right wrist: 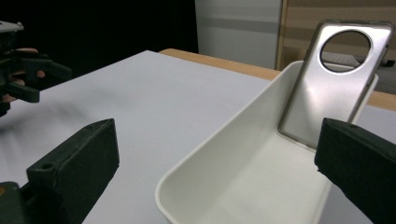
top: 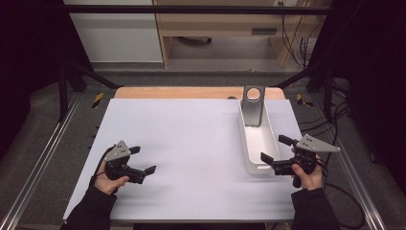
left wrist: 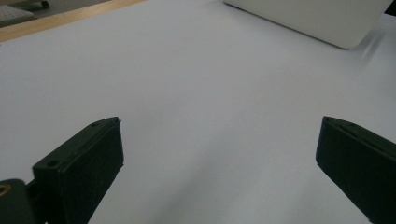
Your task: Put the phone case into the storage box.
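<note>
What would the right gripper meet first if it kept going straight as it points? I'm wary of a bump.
Probably the near end of the white tray, which sits just ahead between the right gripper's open jaws.

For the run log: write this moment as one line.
left gripper: open, empty | right gripper: open, at white tray's near end | phone case: leaning upright in tray's far end

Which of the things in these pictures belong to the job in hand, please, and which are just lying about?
Job in hand:
- white tray, right side of the table
- grey phone case, leaning upright against the tray's far end
- right gripper, open, at the tray's near end
- left gripper, open, over the bare table

Lying about:
- cables on the floor beyond the table
</note>
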A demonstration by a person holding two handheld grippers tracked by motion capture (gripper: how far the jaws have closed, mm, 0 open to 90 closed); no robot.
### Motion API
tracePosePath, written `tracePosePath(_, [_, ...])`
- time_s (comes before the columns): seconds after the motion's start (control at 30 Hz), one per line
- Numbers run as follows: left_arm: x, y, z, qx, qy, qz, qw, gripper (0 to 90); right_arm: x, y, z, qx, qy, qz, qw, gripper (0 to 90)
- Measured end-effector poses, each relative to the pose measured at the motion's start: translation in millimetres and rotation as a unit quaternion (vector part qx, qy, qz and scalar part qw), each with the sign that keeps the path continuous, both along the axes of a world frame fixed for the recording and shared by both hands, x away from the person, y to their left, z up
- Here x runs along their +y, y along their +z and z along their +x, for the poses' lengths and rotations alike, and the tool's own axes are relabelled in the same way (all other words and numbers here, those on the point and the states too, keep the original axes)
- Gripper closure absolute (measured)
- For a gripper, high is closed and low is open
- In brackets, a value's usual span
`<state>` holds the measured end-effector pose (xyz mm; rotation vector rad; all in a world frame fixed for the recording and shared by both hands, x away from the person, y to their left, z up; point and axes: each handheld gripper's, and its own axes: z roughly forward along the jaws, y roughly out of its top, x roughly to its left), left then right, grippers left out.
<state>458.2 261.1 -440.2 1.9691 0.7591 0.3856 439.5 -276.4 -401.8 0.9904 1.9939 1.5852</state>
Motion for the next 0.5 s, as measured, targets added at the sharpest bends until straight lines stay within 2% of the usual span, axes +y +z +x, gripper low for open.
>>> tracePosePath(0.23, [-0.6, 0.2, -0.7, -0.001, -0.003, 0.000, 1.0000, 0.5, -11.8, -13.7, -8.6, 0.015, -0.005, -0.010, 0.9998, 0.3])
tracePosePath(0.5, [-1.6, 0.1, -0.8, -0.004, -0.004, 0.000, 1.0000, 0.6, -19.6, -22.1, -13.1, 0.025, -0.007, -0.022, 0.9994, 0.3])
